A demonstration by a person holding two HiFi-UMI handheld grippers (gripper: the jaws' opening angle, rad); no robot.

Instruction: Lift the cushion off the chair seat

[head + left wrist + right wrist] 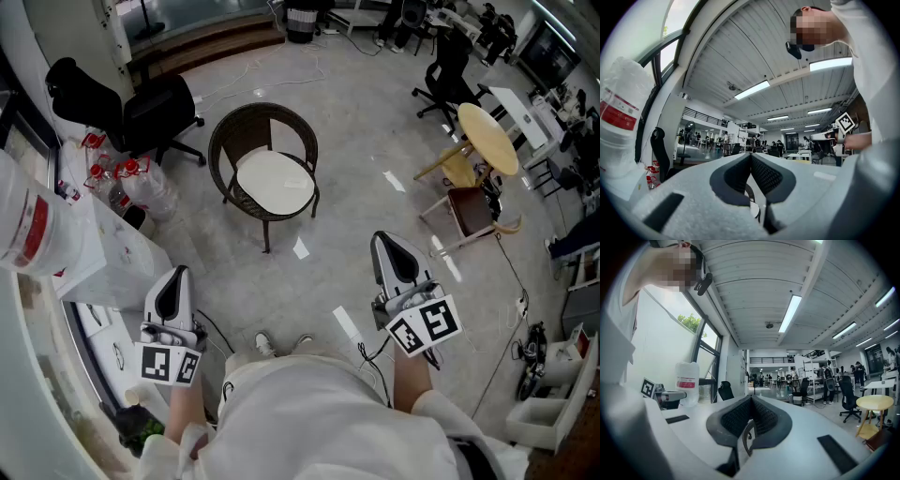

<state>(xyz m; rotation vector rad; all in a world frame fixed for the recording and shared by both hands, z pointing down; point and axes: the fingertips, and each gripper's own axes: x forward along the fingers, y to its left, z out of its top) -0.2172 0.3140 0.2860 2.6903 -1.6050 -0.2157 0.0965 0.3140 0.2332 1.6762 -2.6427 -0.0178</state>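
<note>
Closest in, at seven o'clock, I'm holding the left gripper (178, 274) with its jaws pressed together on nothing. Up at twelve, well apart from both tools, the round cream cushion (274, 181) is lying flat in the dark woven wicker chair (220, 150). I'm judging it light, soft and floppy, so pinching its near rim looks best. At five o'clock the right gripper (380, 238) is likewise sitting closed and empty.
</note>
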